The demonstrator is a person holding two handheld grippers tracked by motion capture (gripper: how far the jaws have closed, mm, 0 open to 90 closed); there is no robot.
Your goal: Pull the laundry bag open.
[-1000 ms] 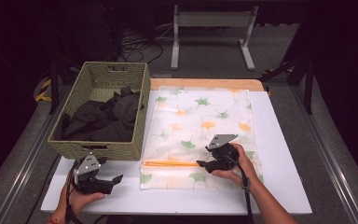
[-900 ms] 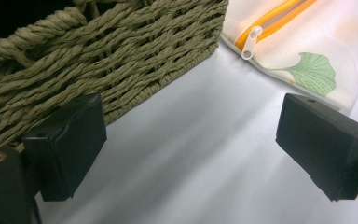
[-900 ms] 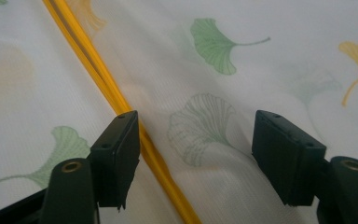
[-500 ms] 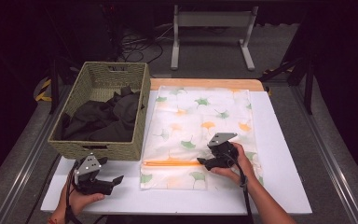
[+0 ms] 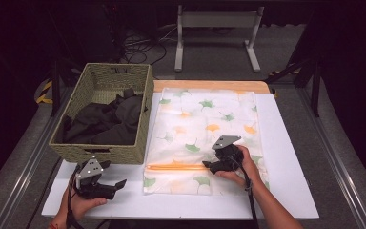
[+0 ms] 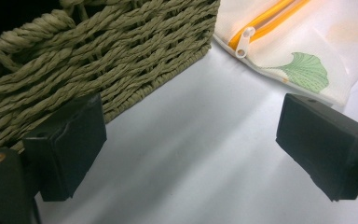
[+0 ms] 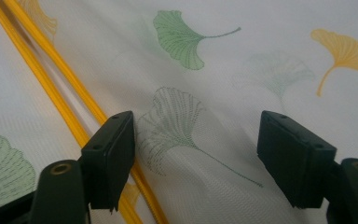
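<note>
Over on the left, the left tongs (image 5: 116,184) rest low on the white tabletop (image 5: 286,157), held in the person's left hand (image 5: 78,205), just in front of the wicker basket (image 5: 102,150). Their jaws stand wide apart with nothing between them but bare tabletop; in the left gripper view the basket's woven wall (image 6: 98,60) sits right behind one jaw. The basket holds a heap of black clothing (image 5: 105,121).

Just right of the basket lies the mesh laundry bag (image 5: 209,124), flat on the tabletop, white with green and orange ginkgo leaves printed on it. Its orange zipper (image 5: 176,167) runs across the near end, and the white zipper pull (image 6: 243,42) shows at the bag's corner nearest the basket.

Further right, the right tongs (image 5: 208,167) sit on the bag at the right-hand end of the zipper, with the person's right hand (image 5: 240,164) behind them. Their jaws have just been opening and now stand well apart, hovering over the mesh (image 7: 196,126) without pinching it; the zipper (image 7: 65,88) passes beside one jaw. They grip nothing.
</note>
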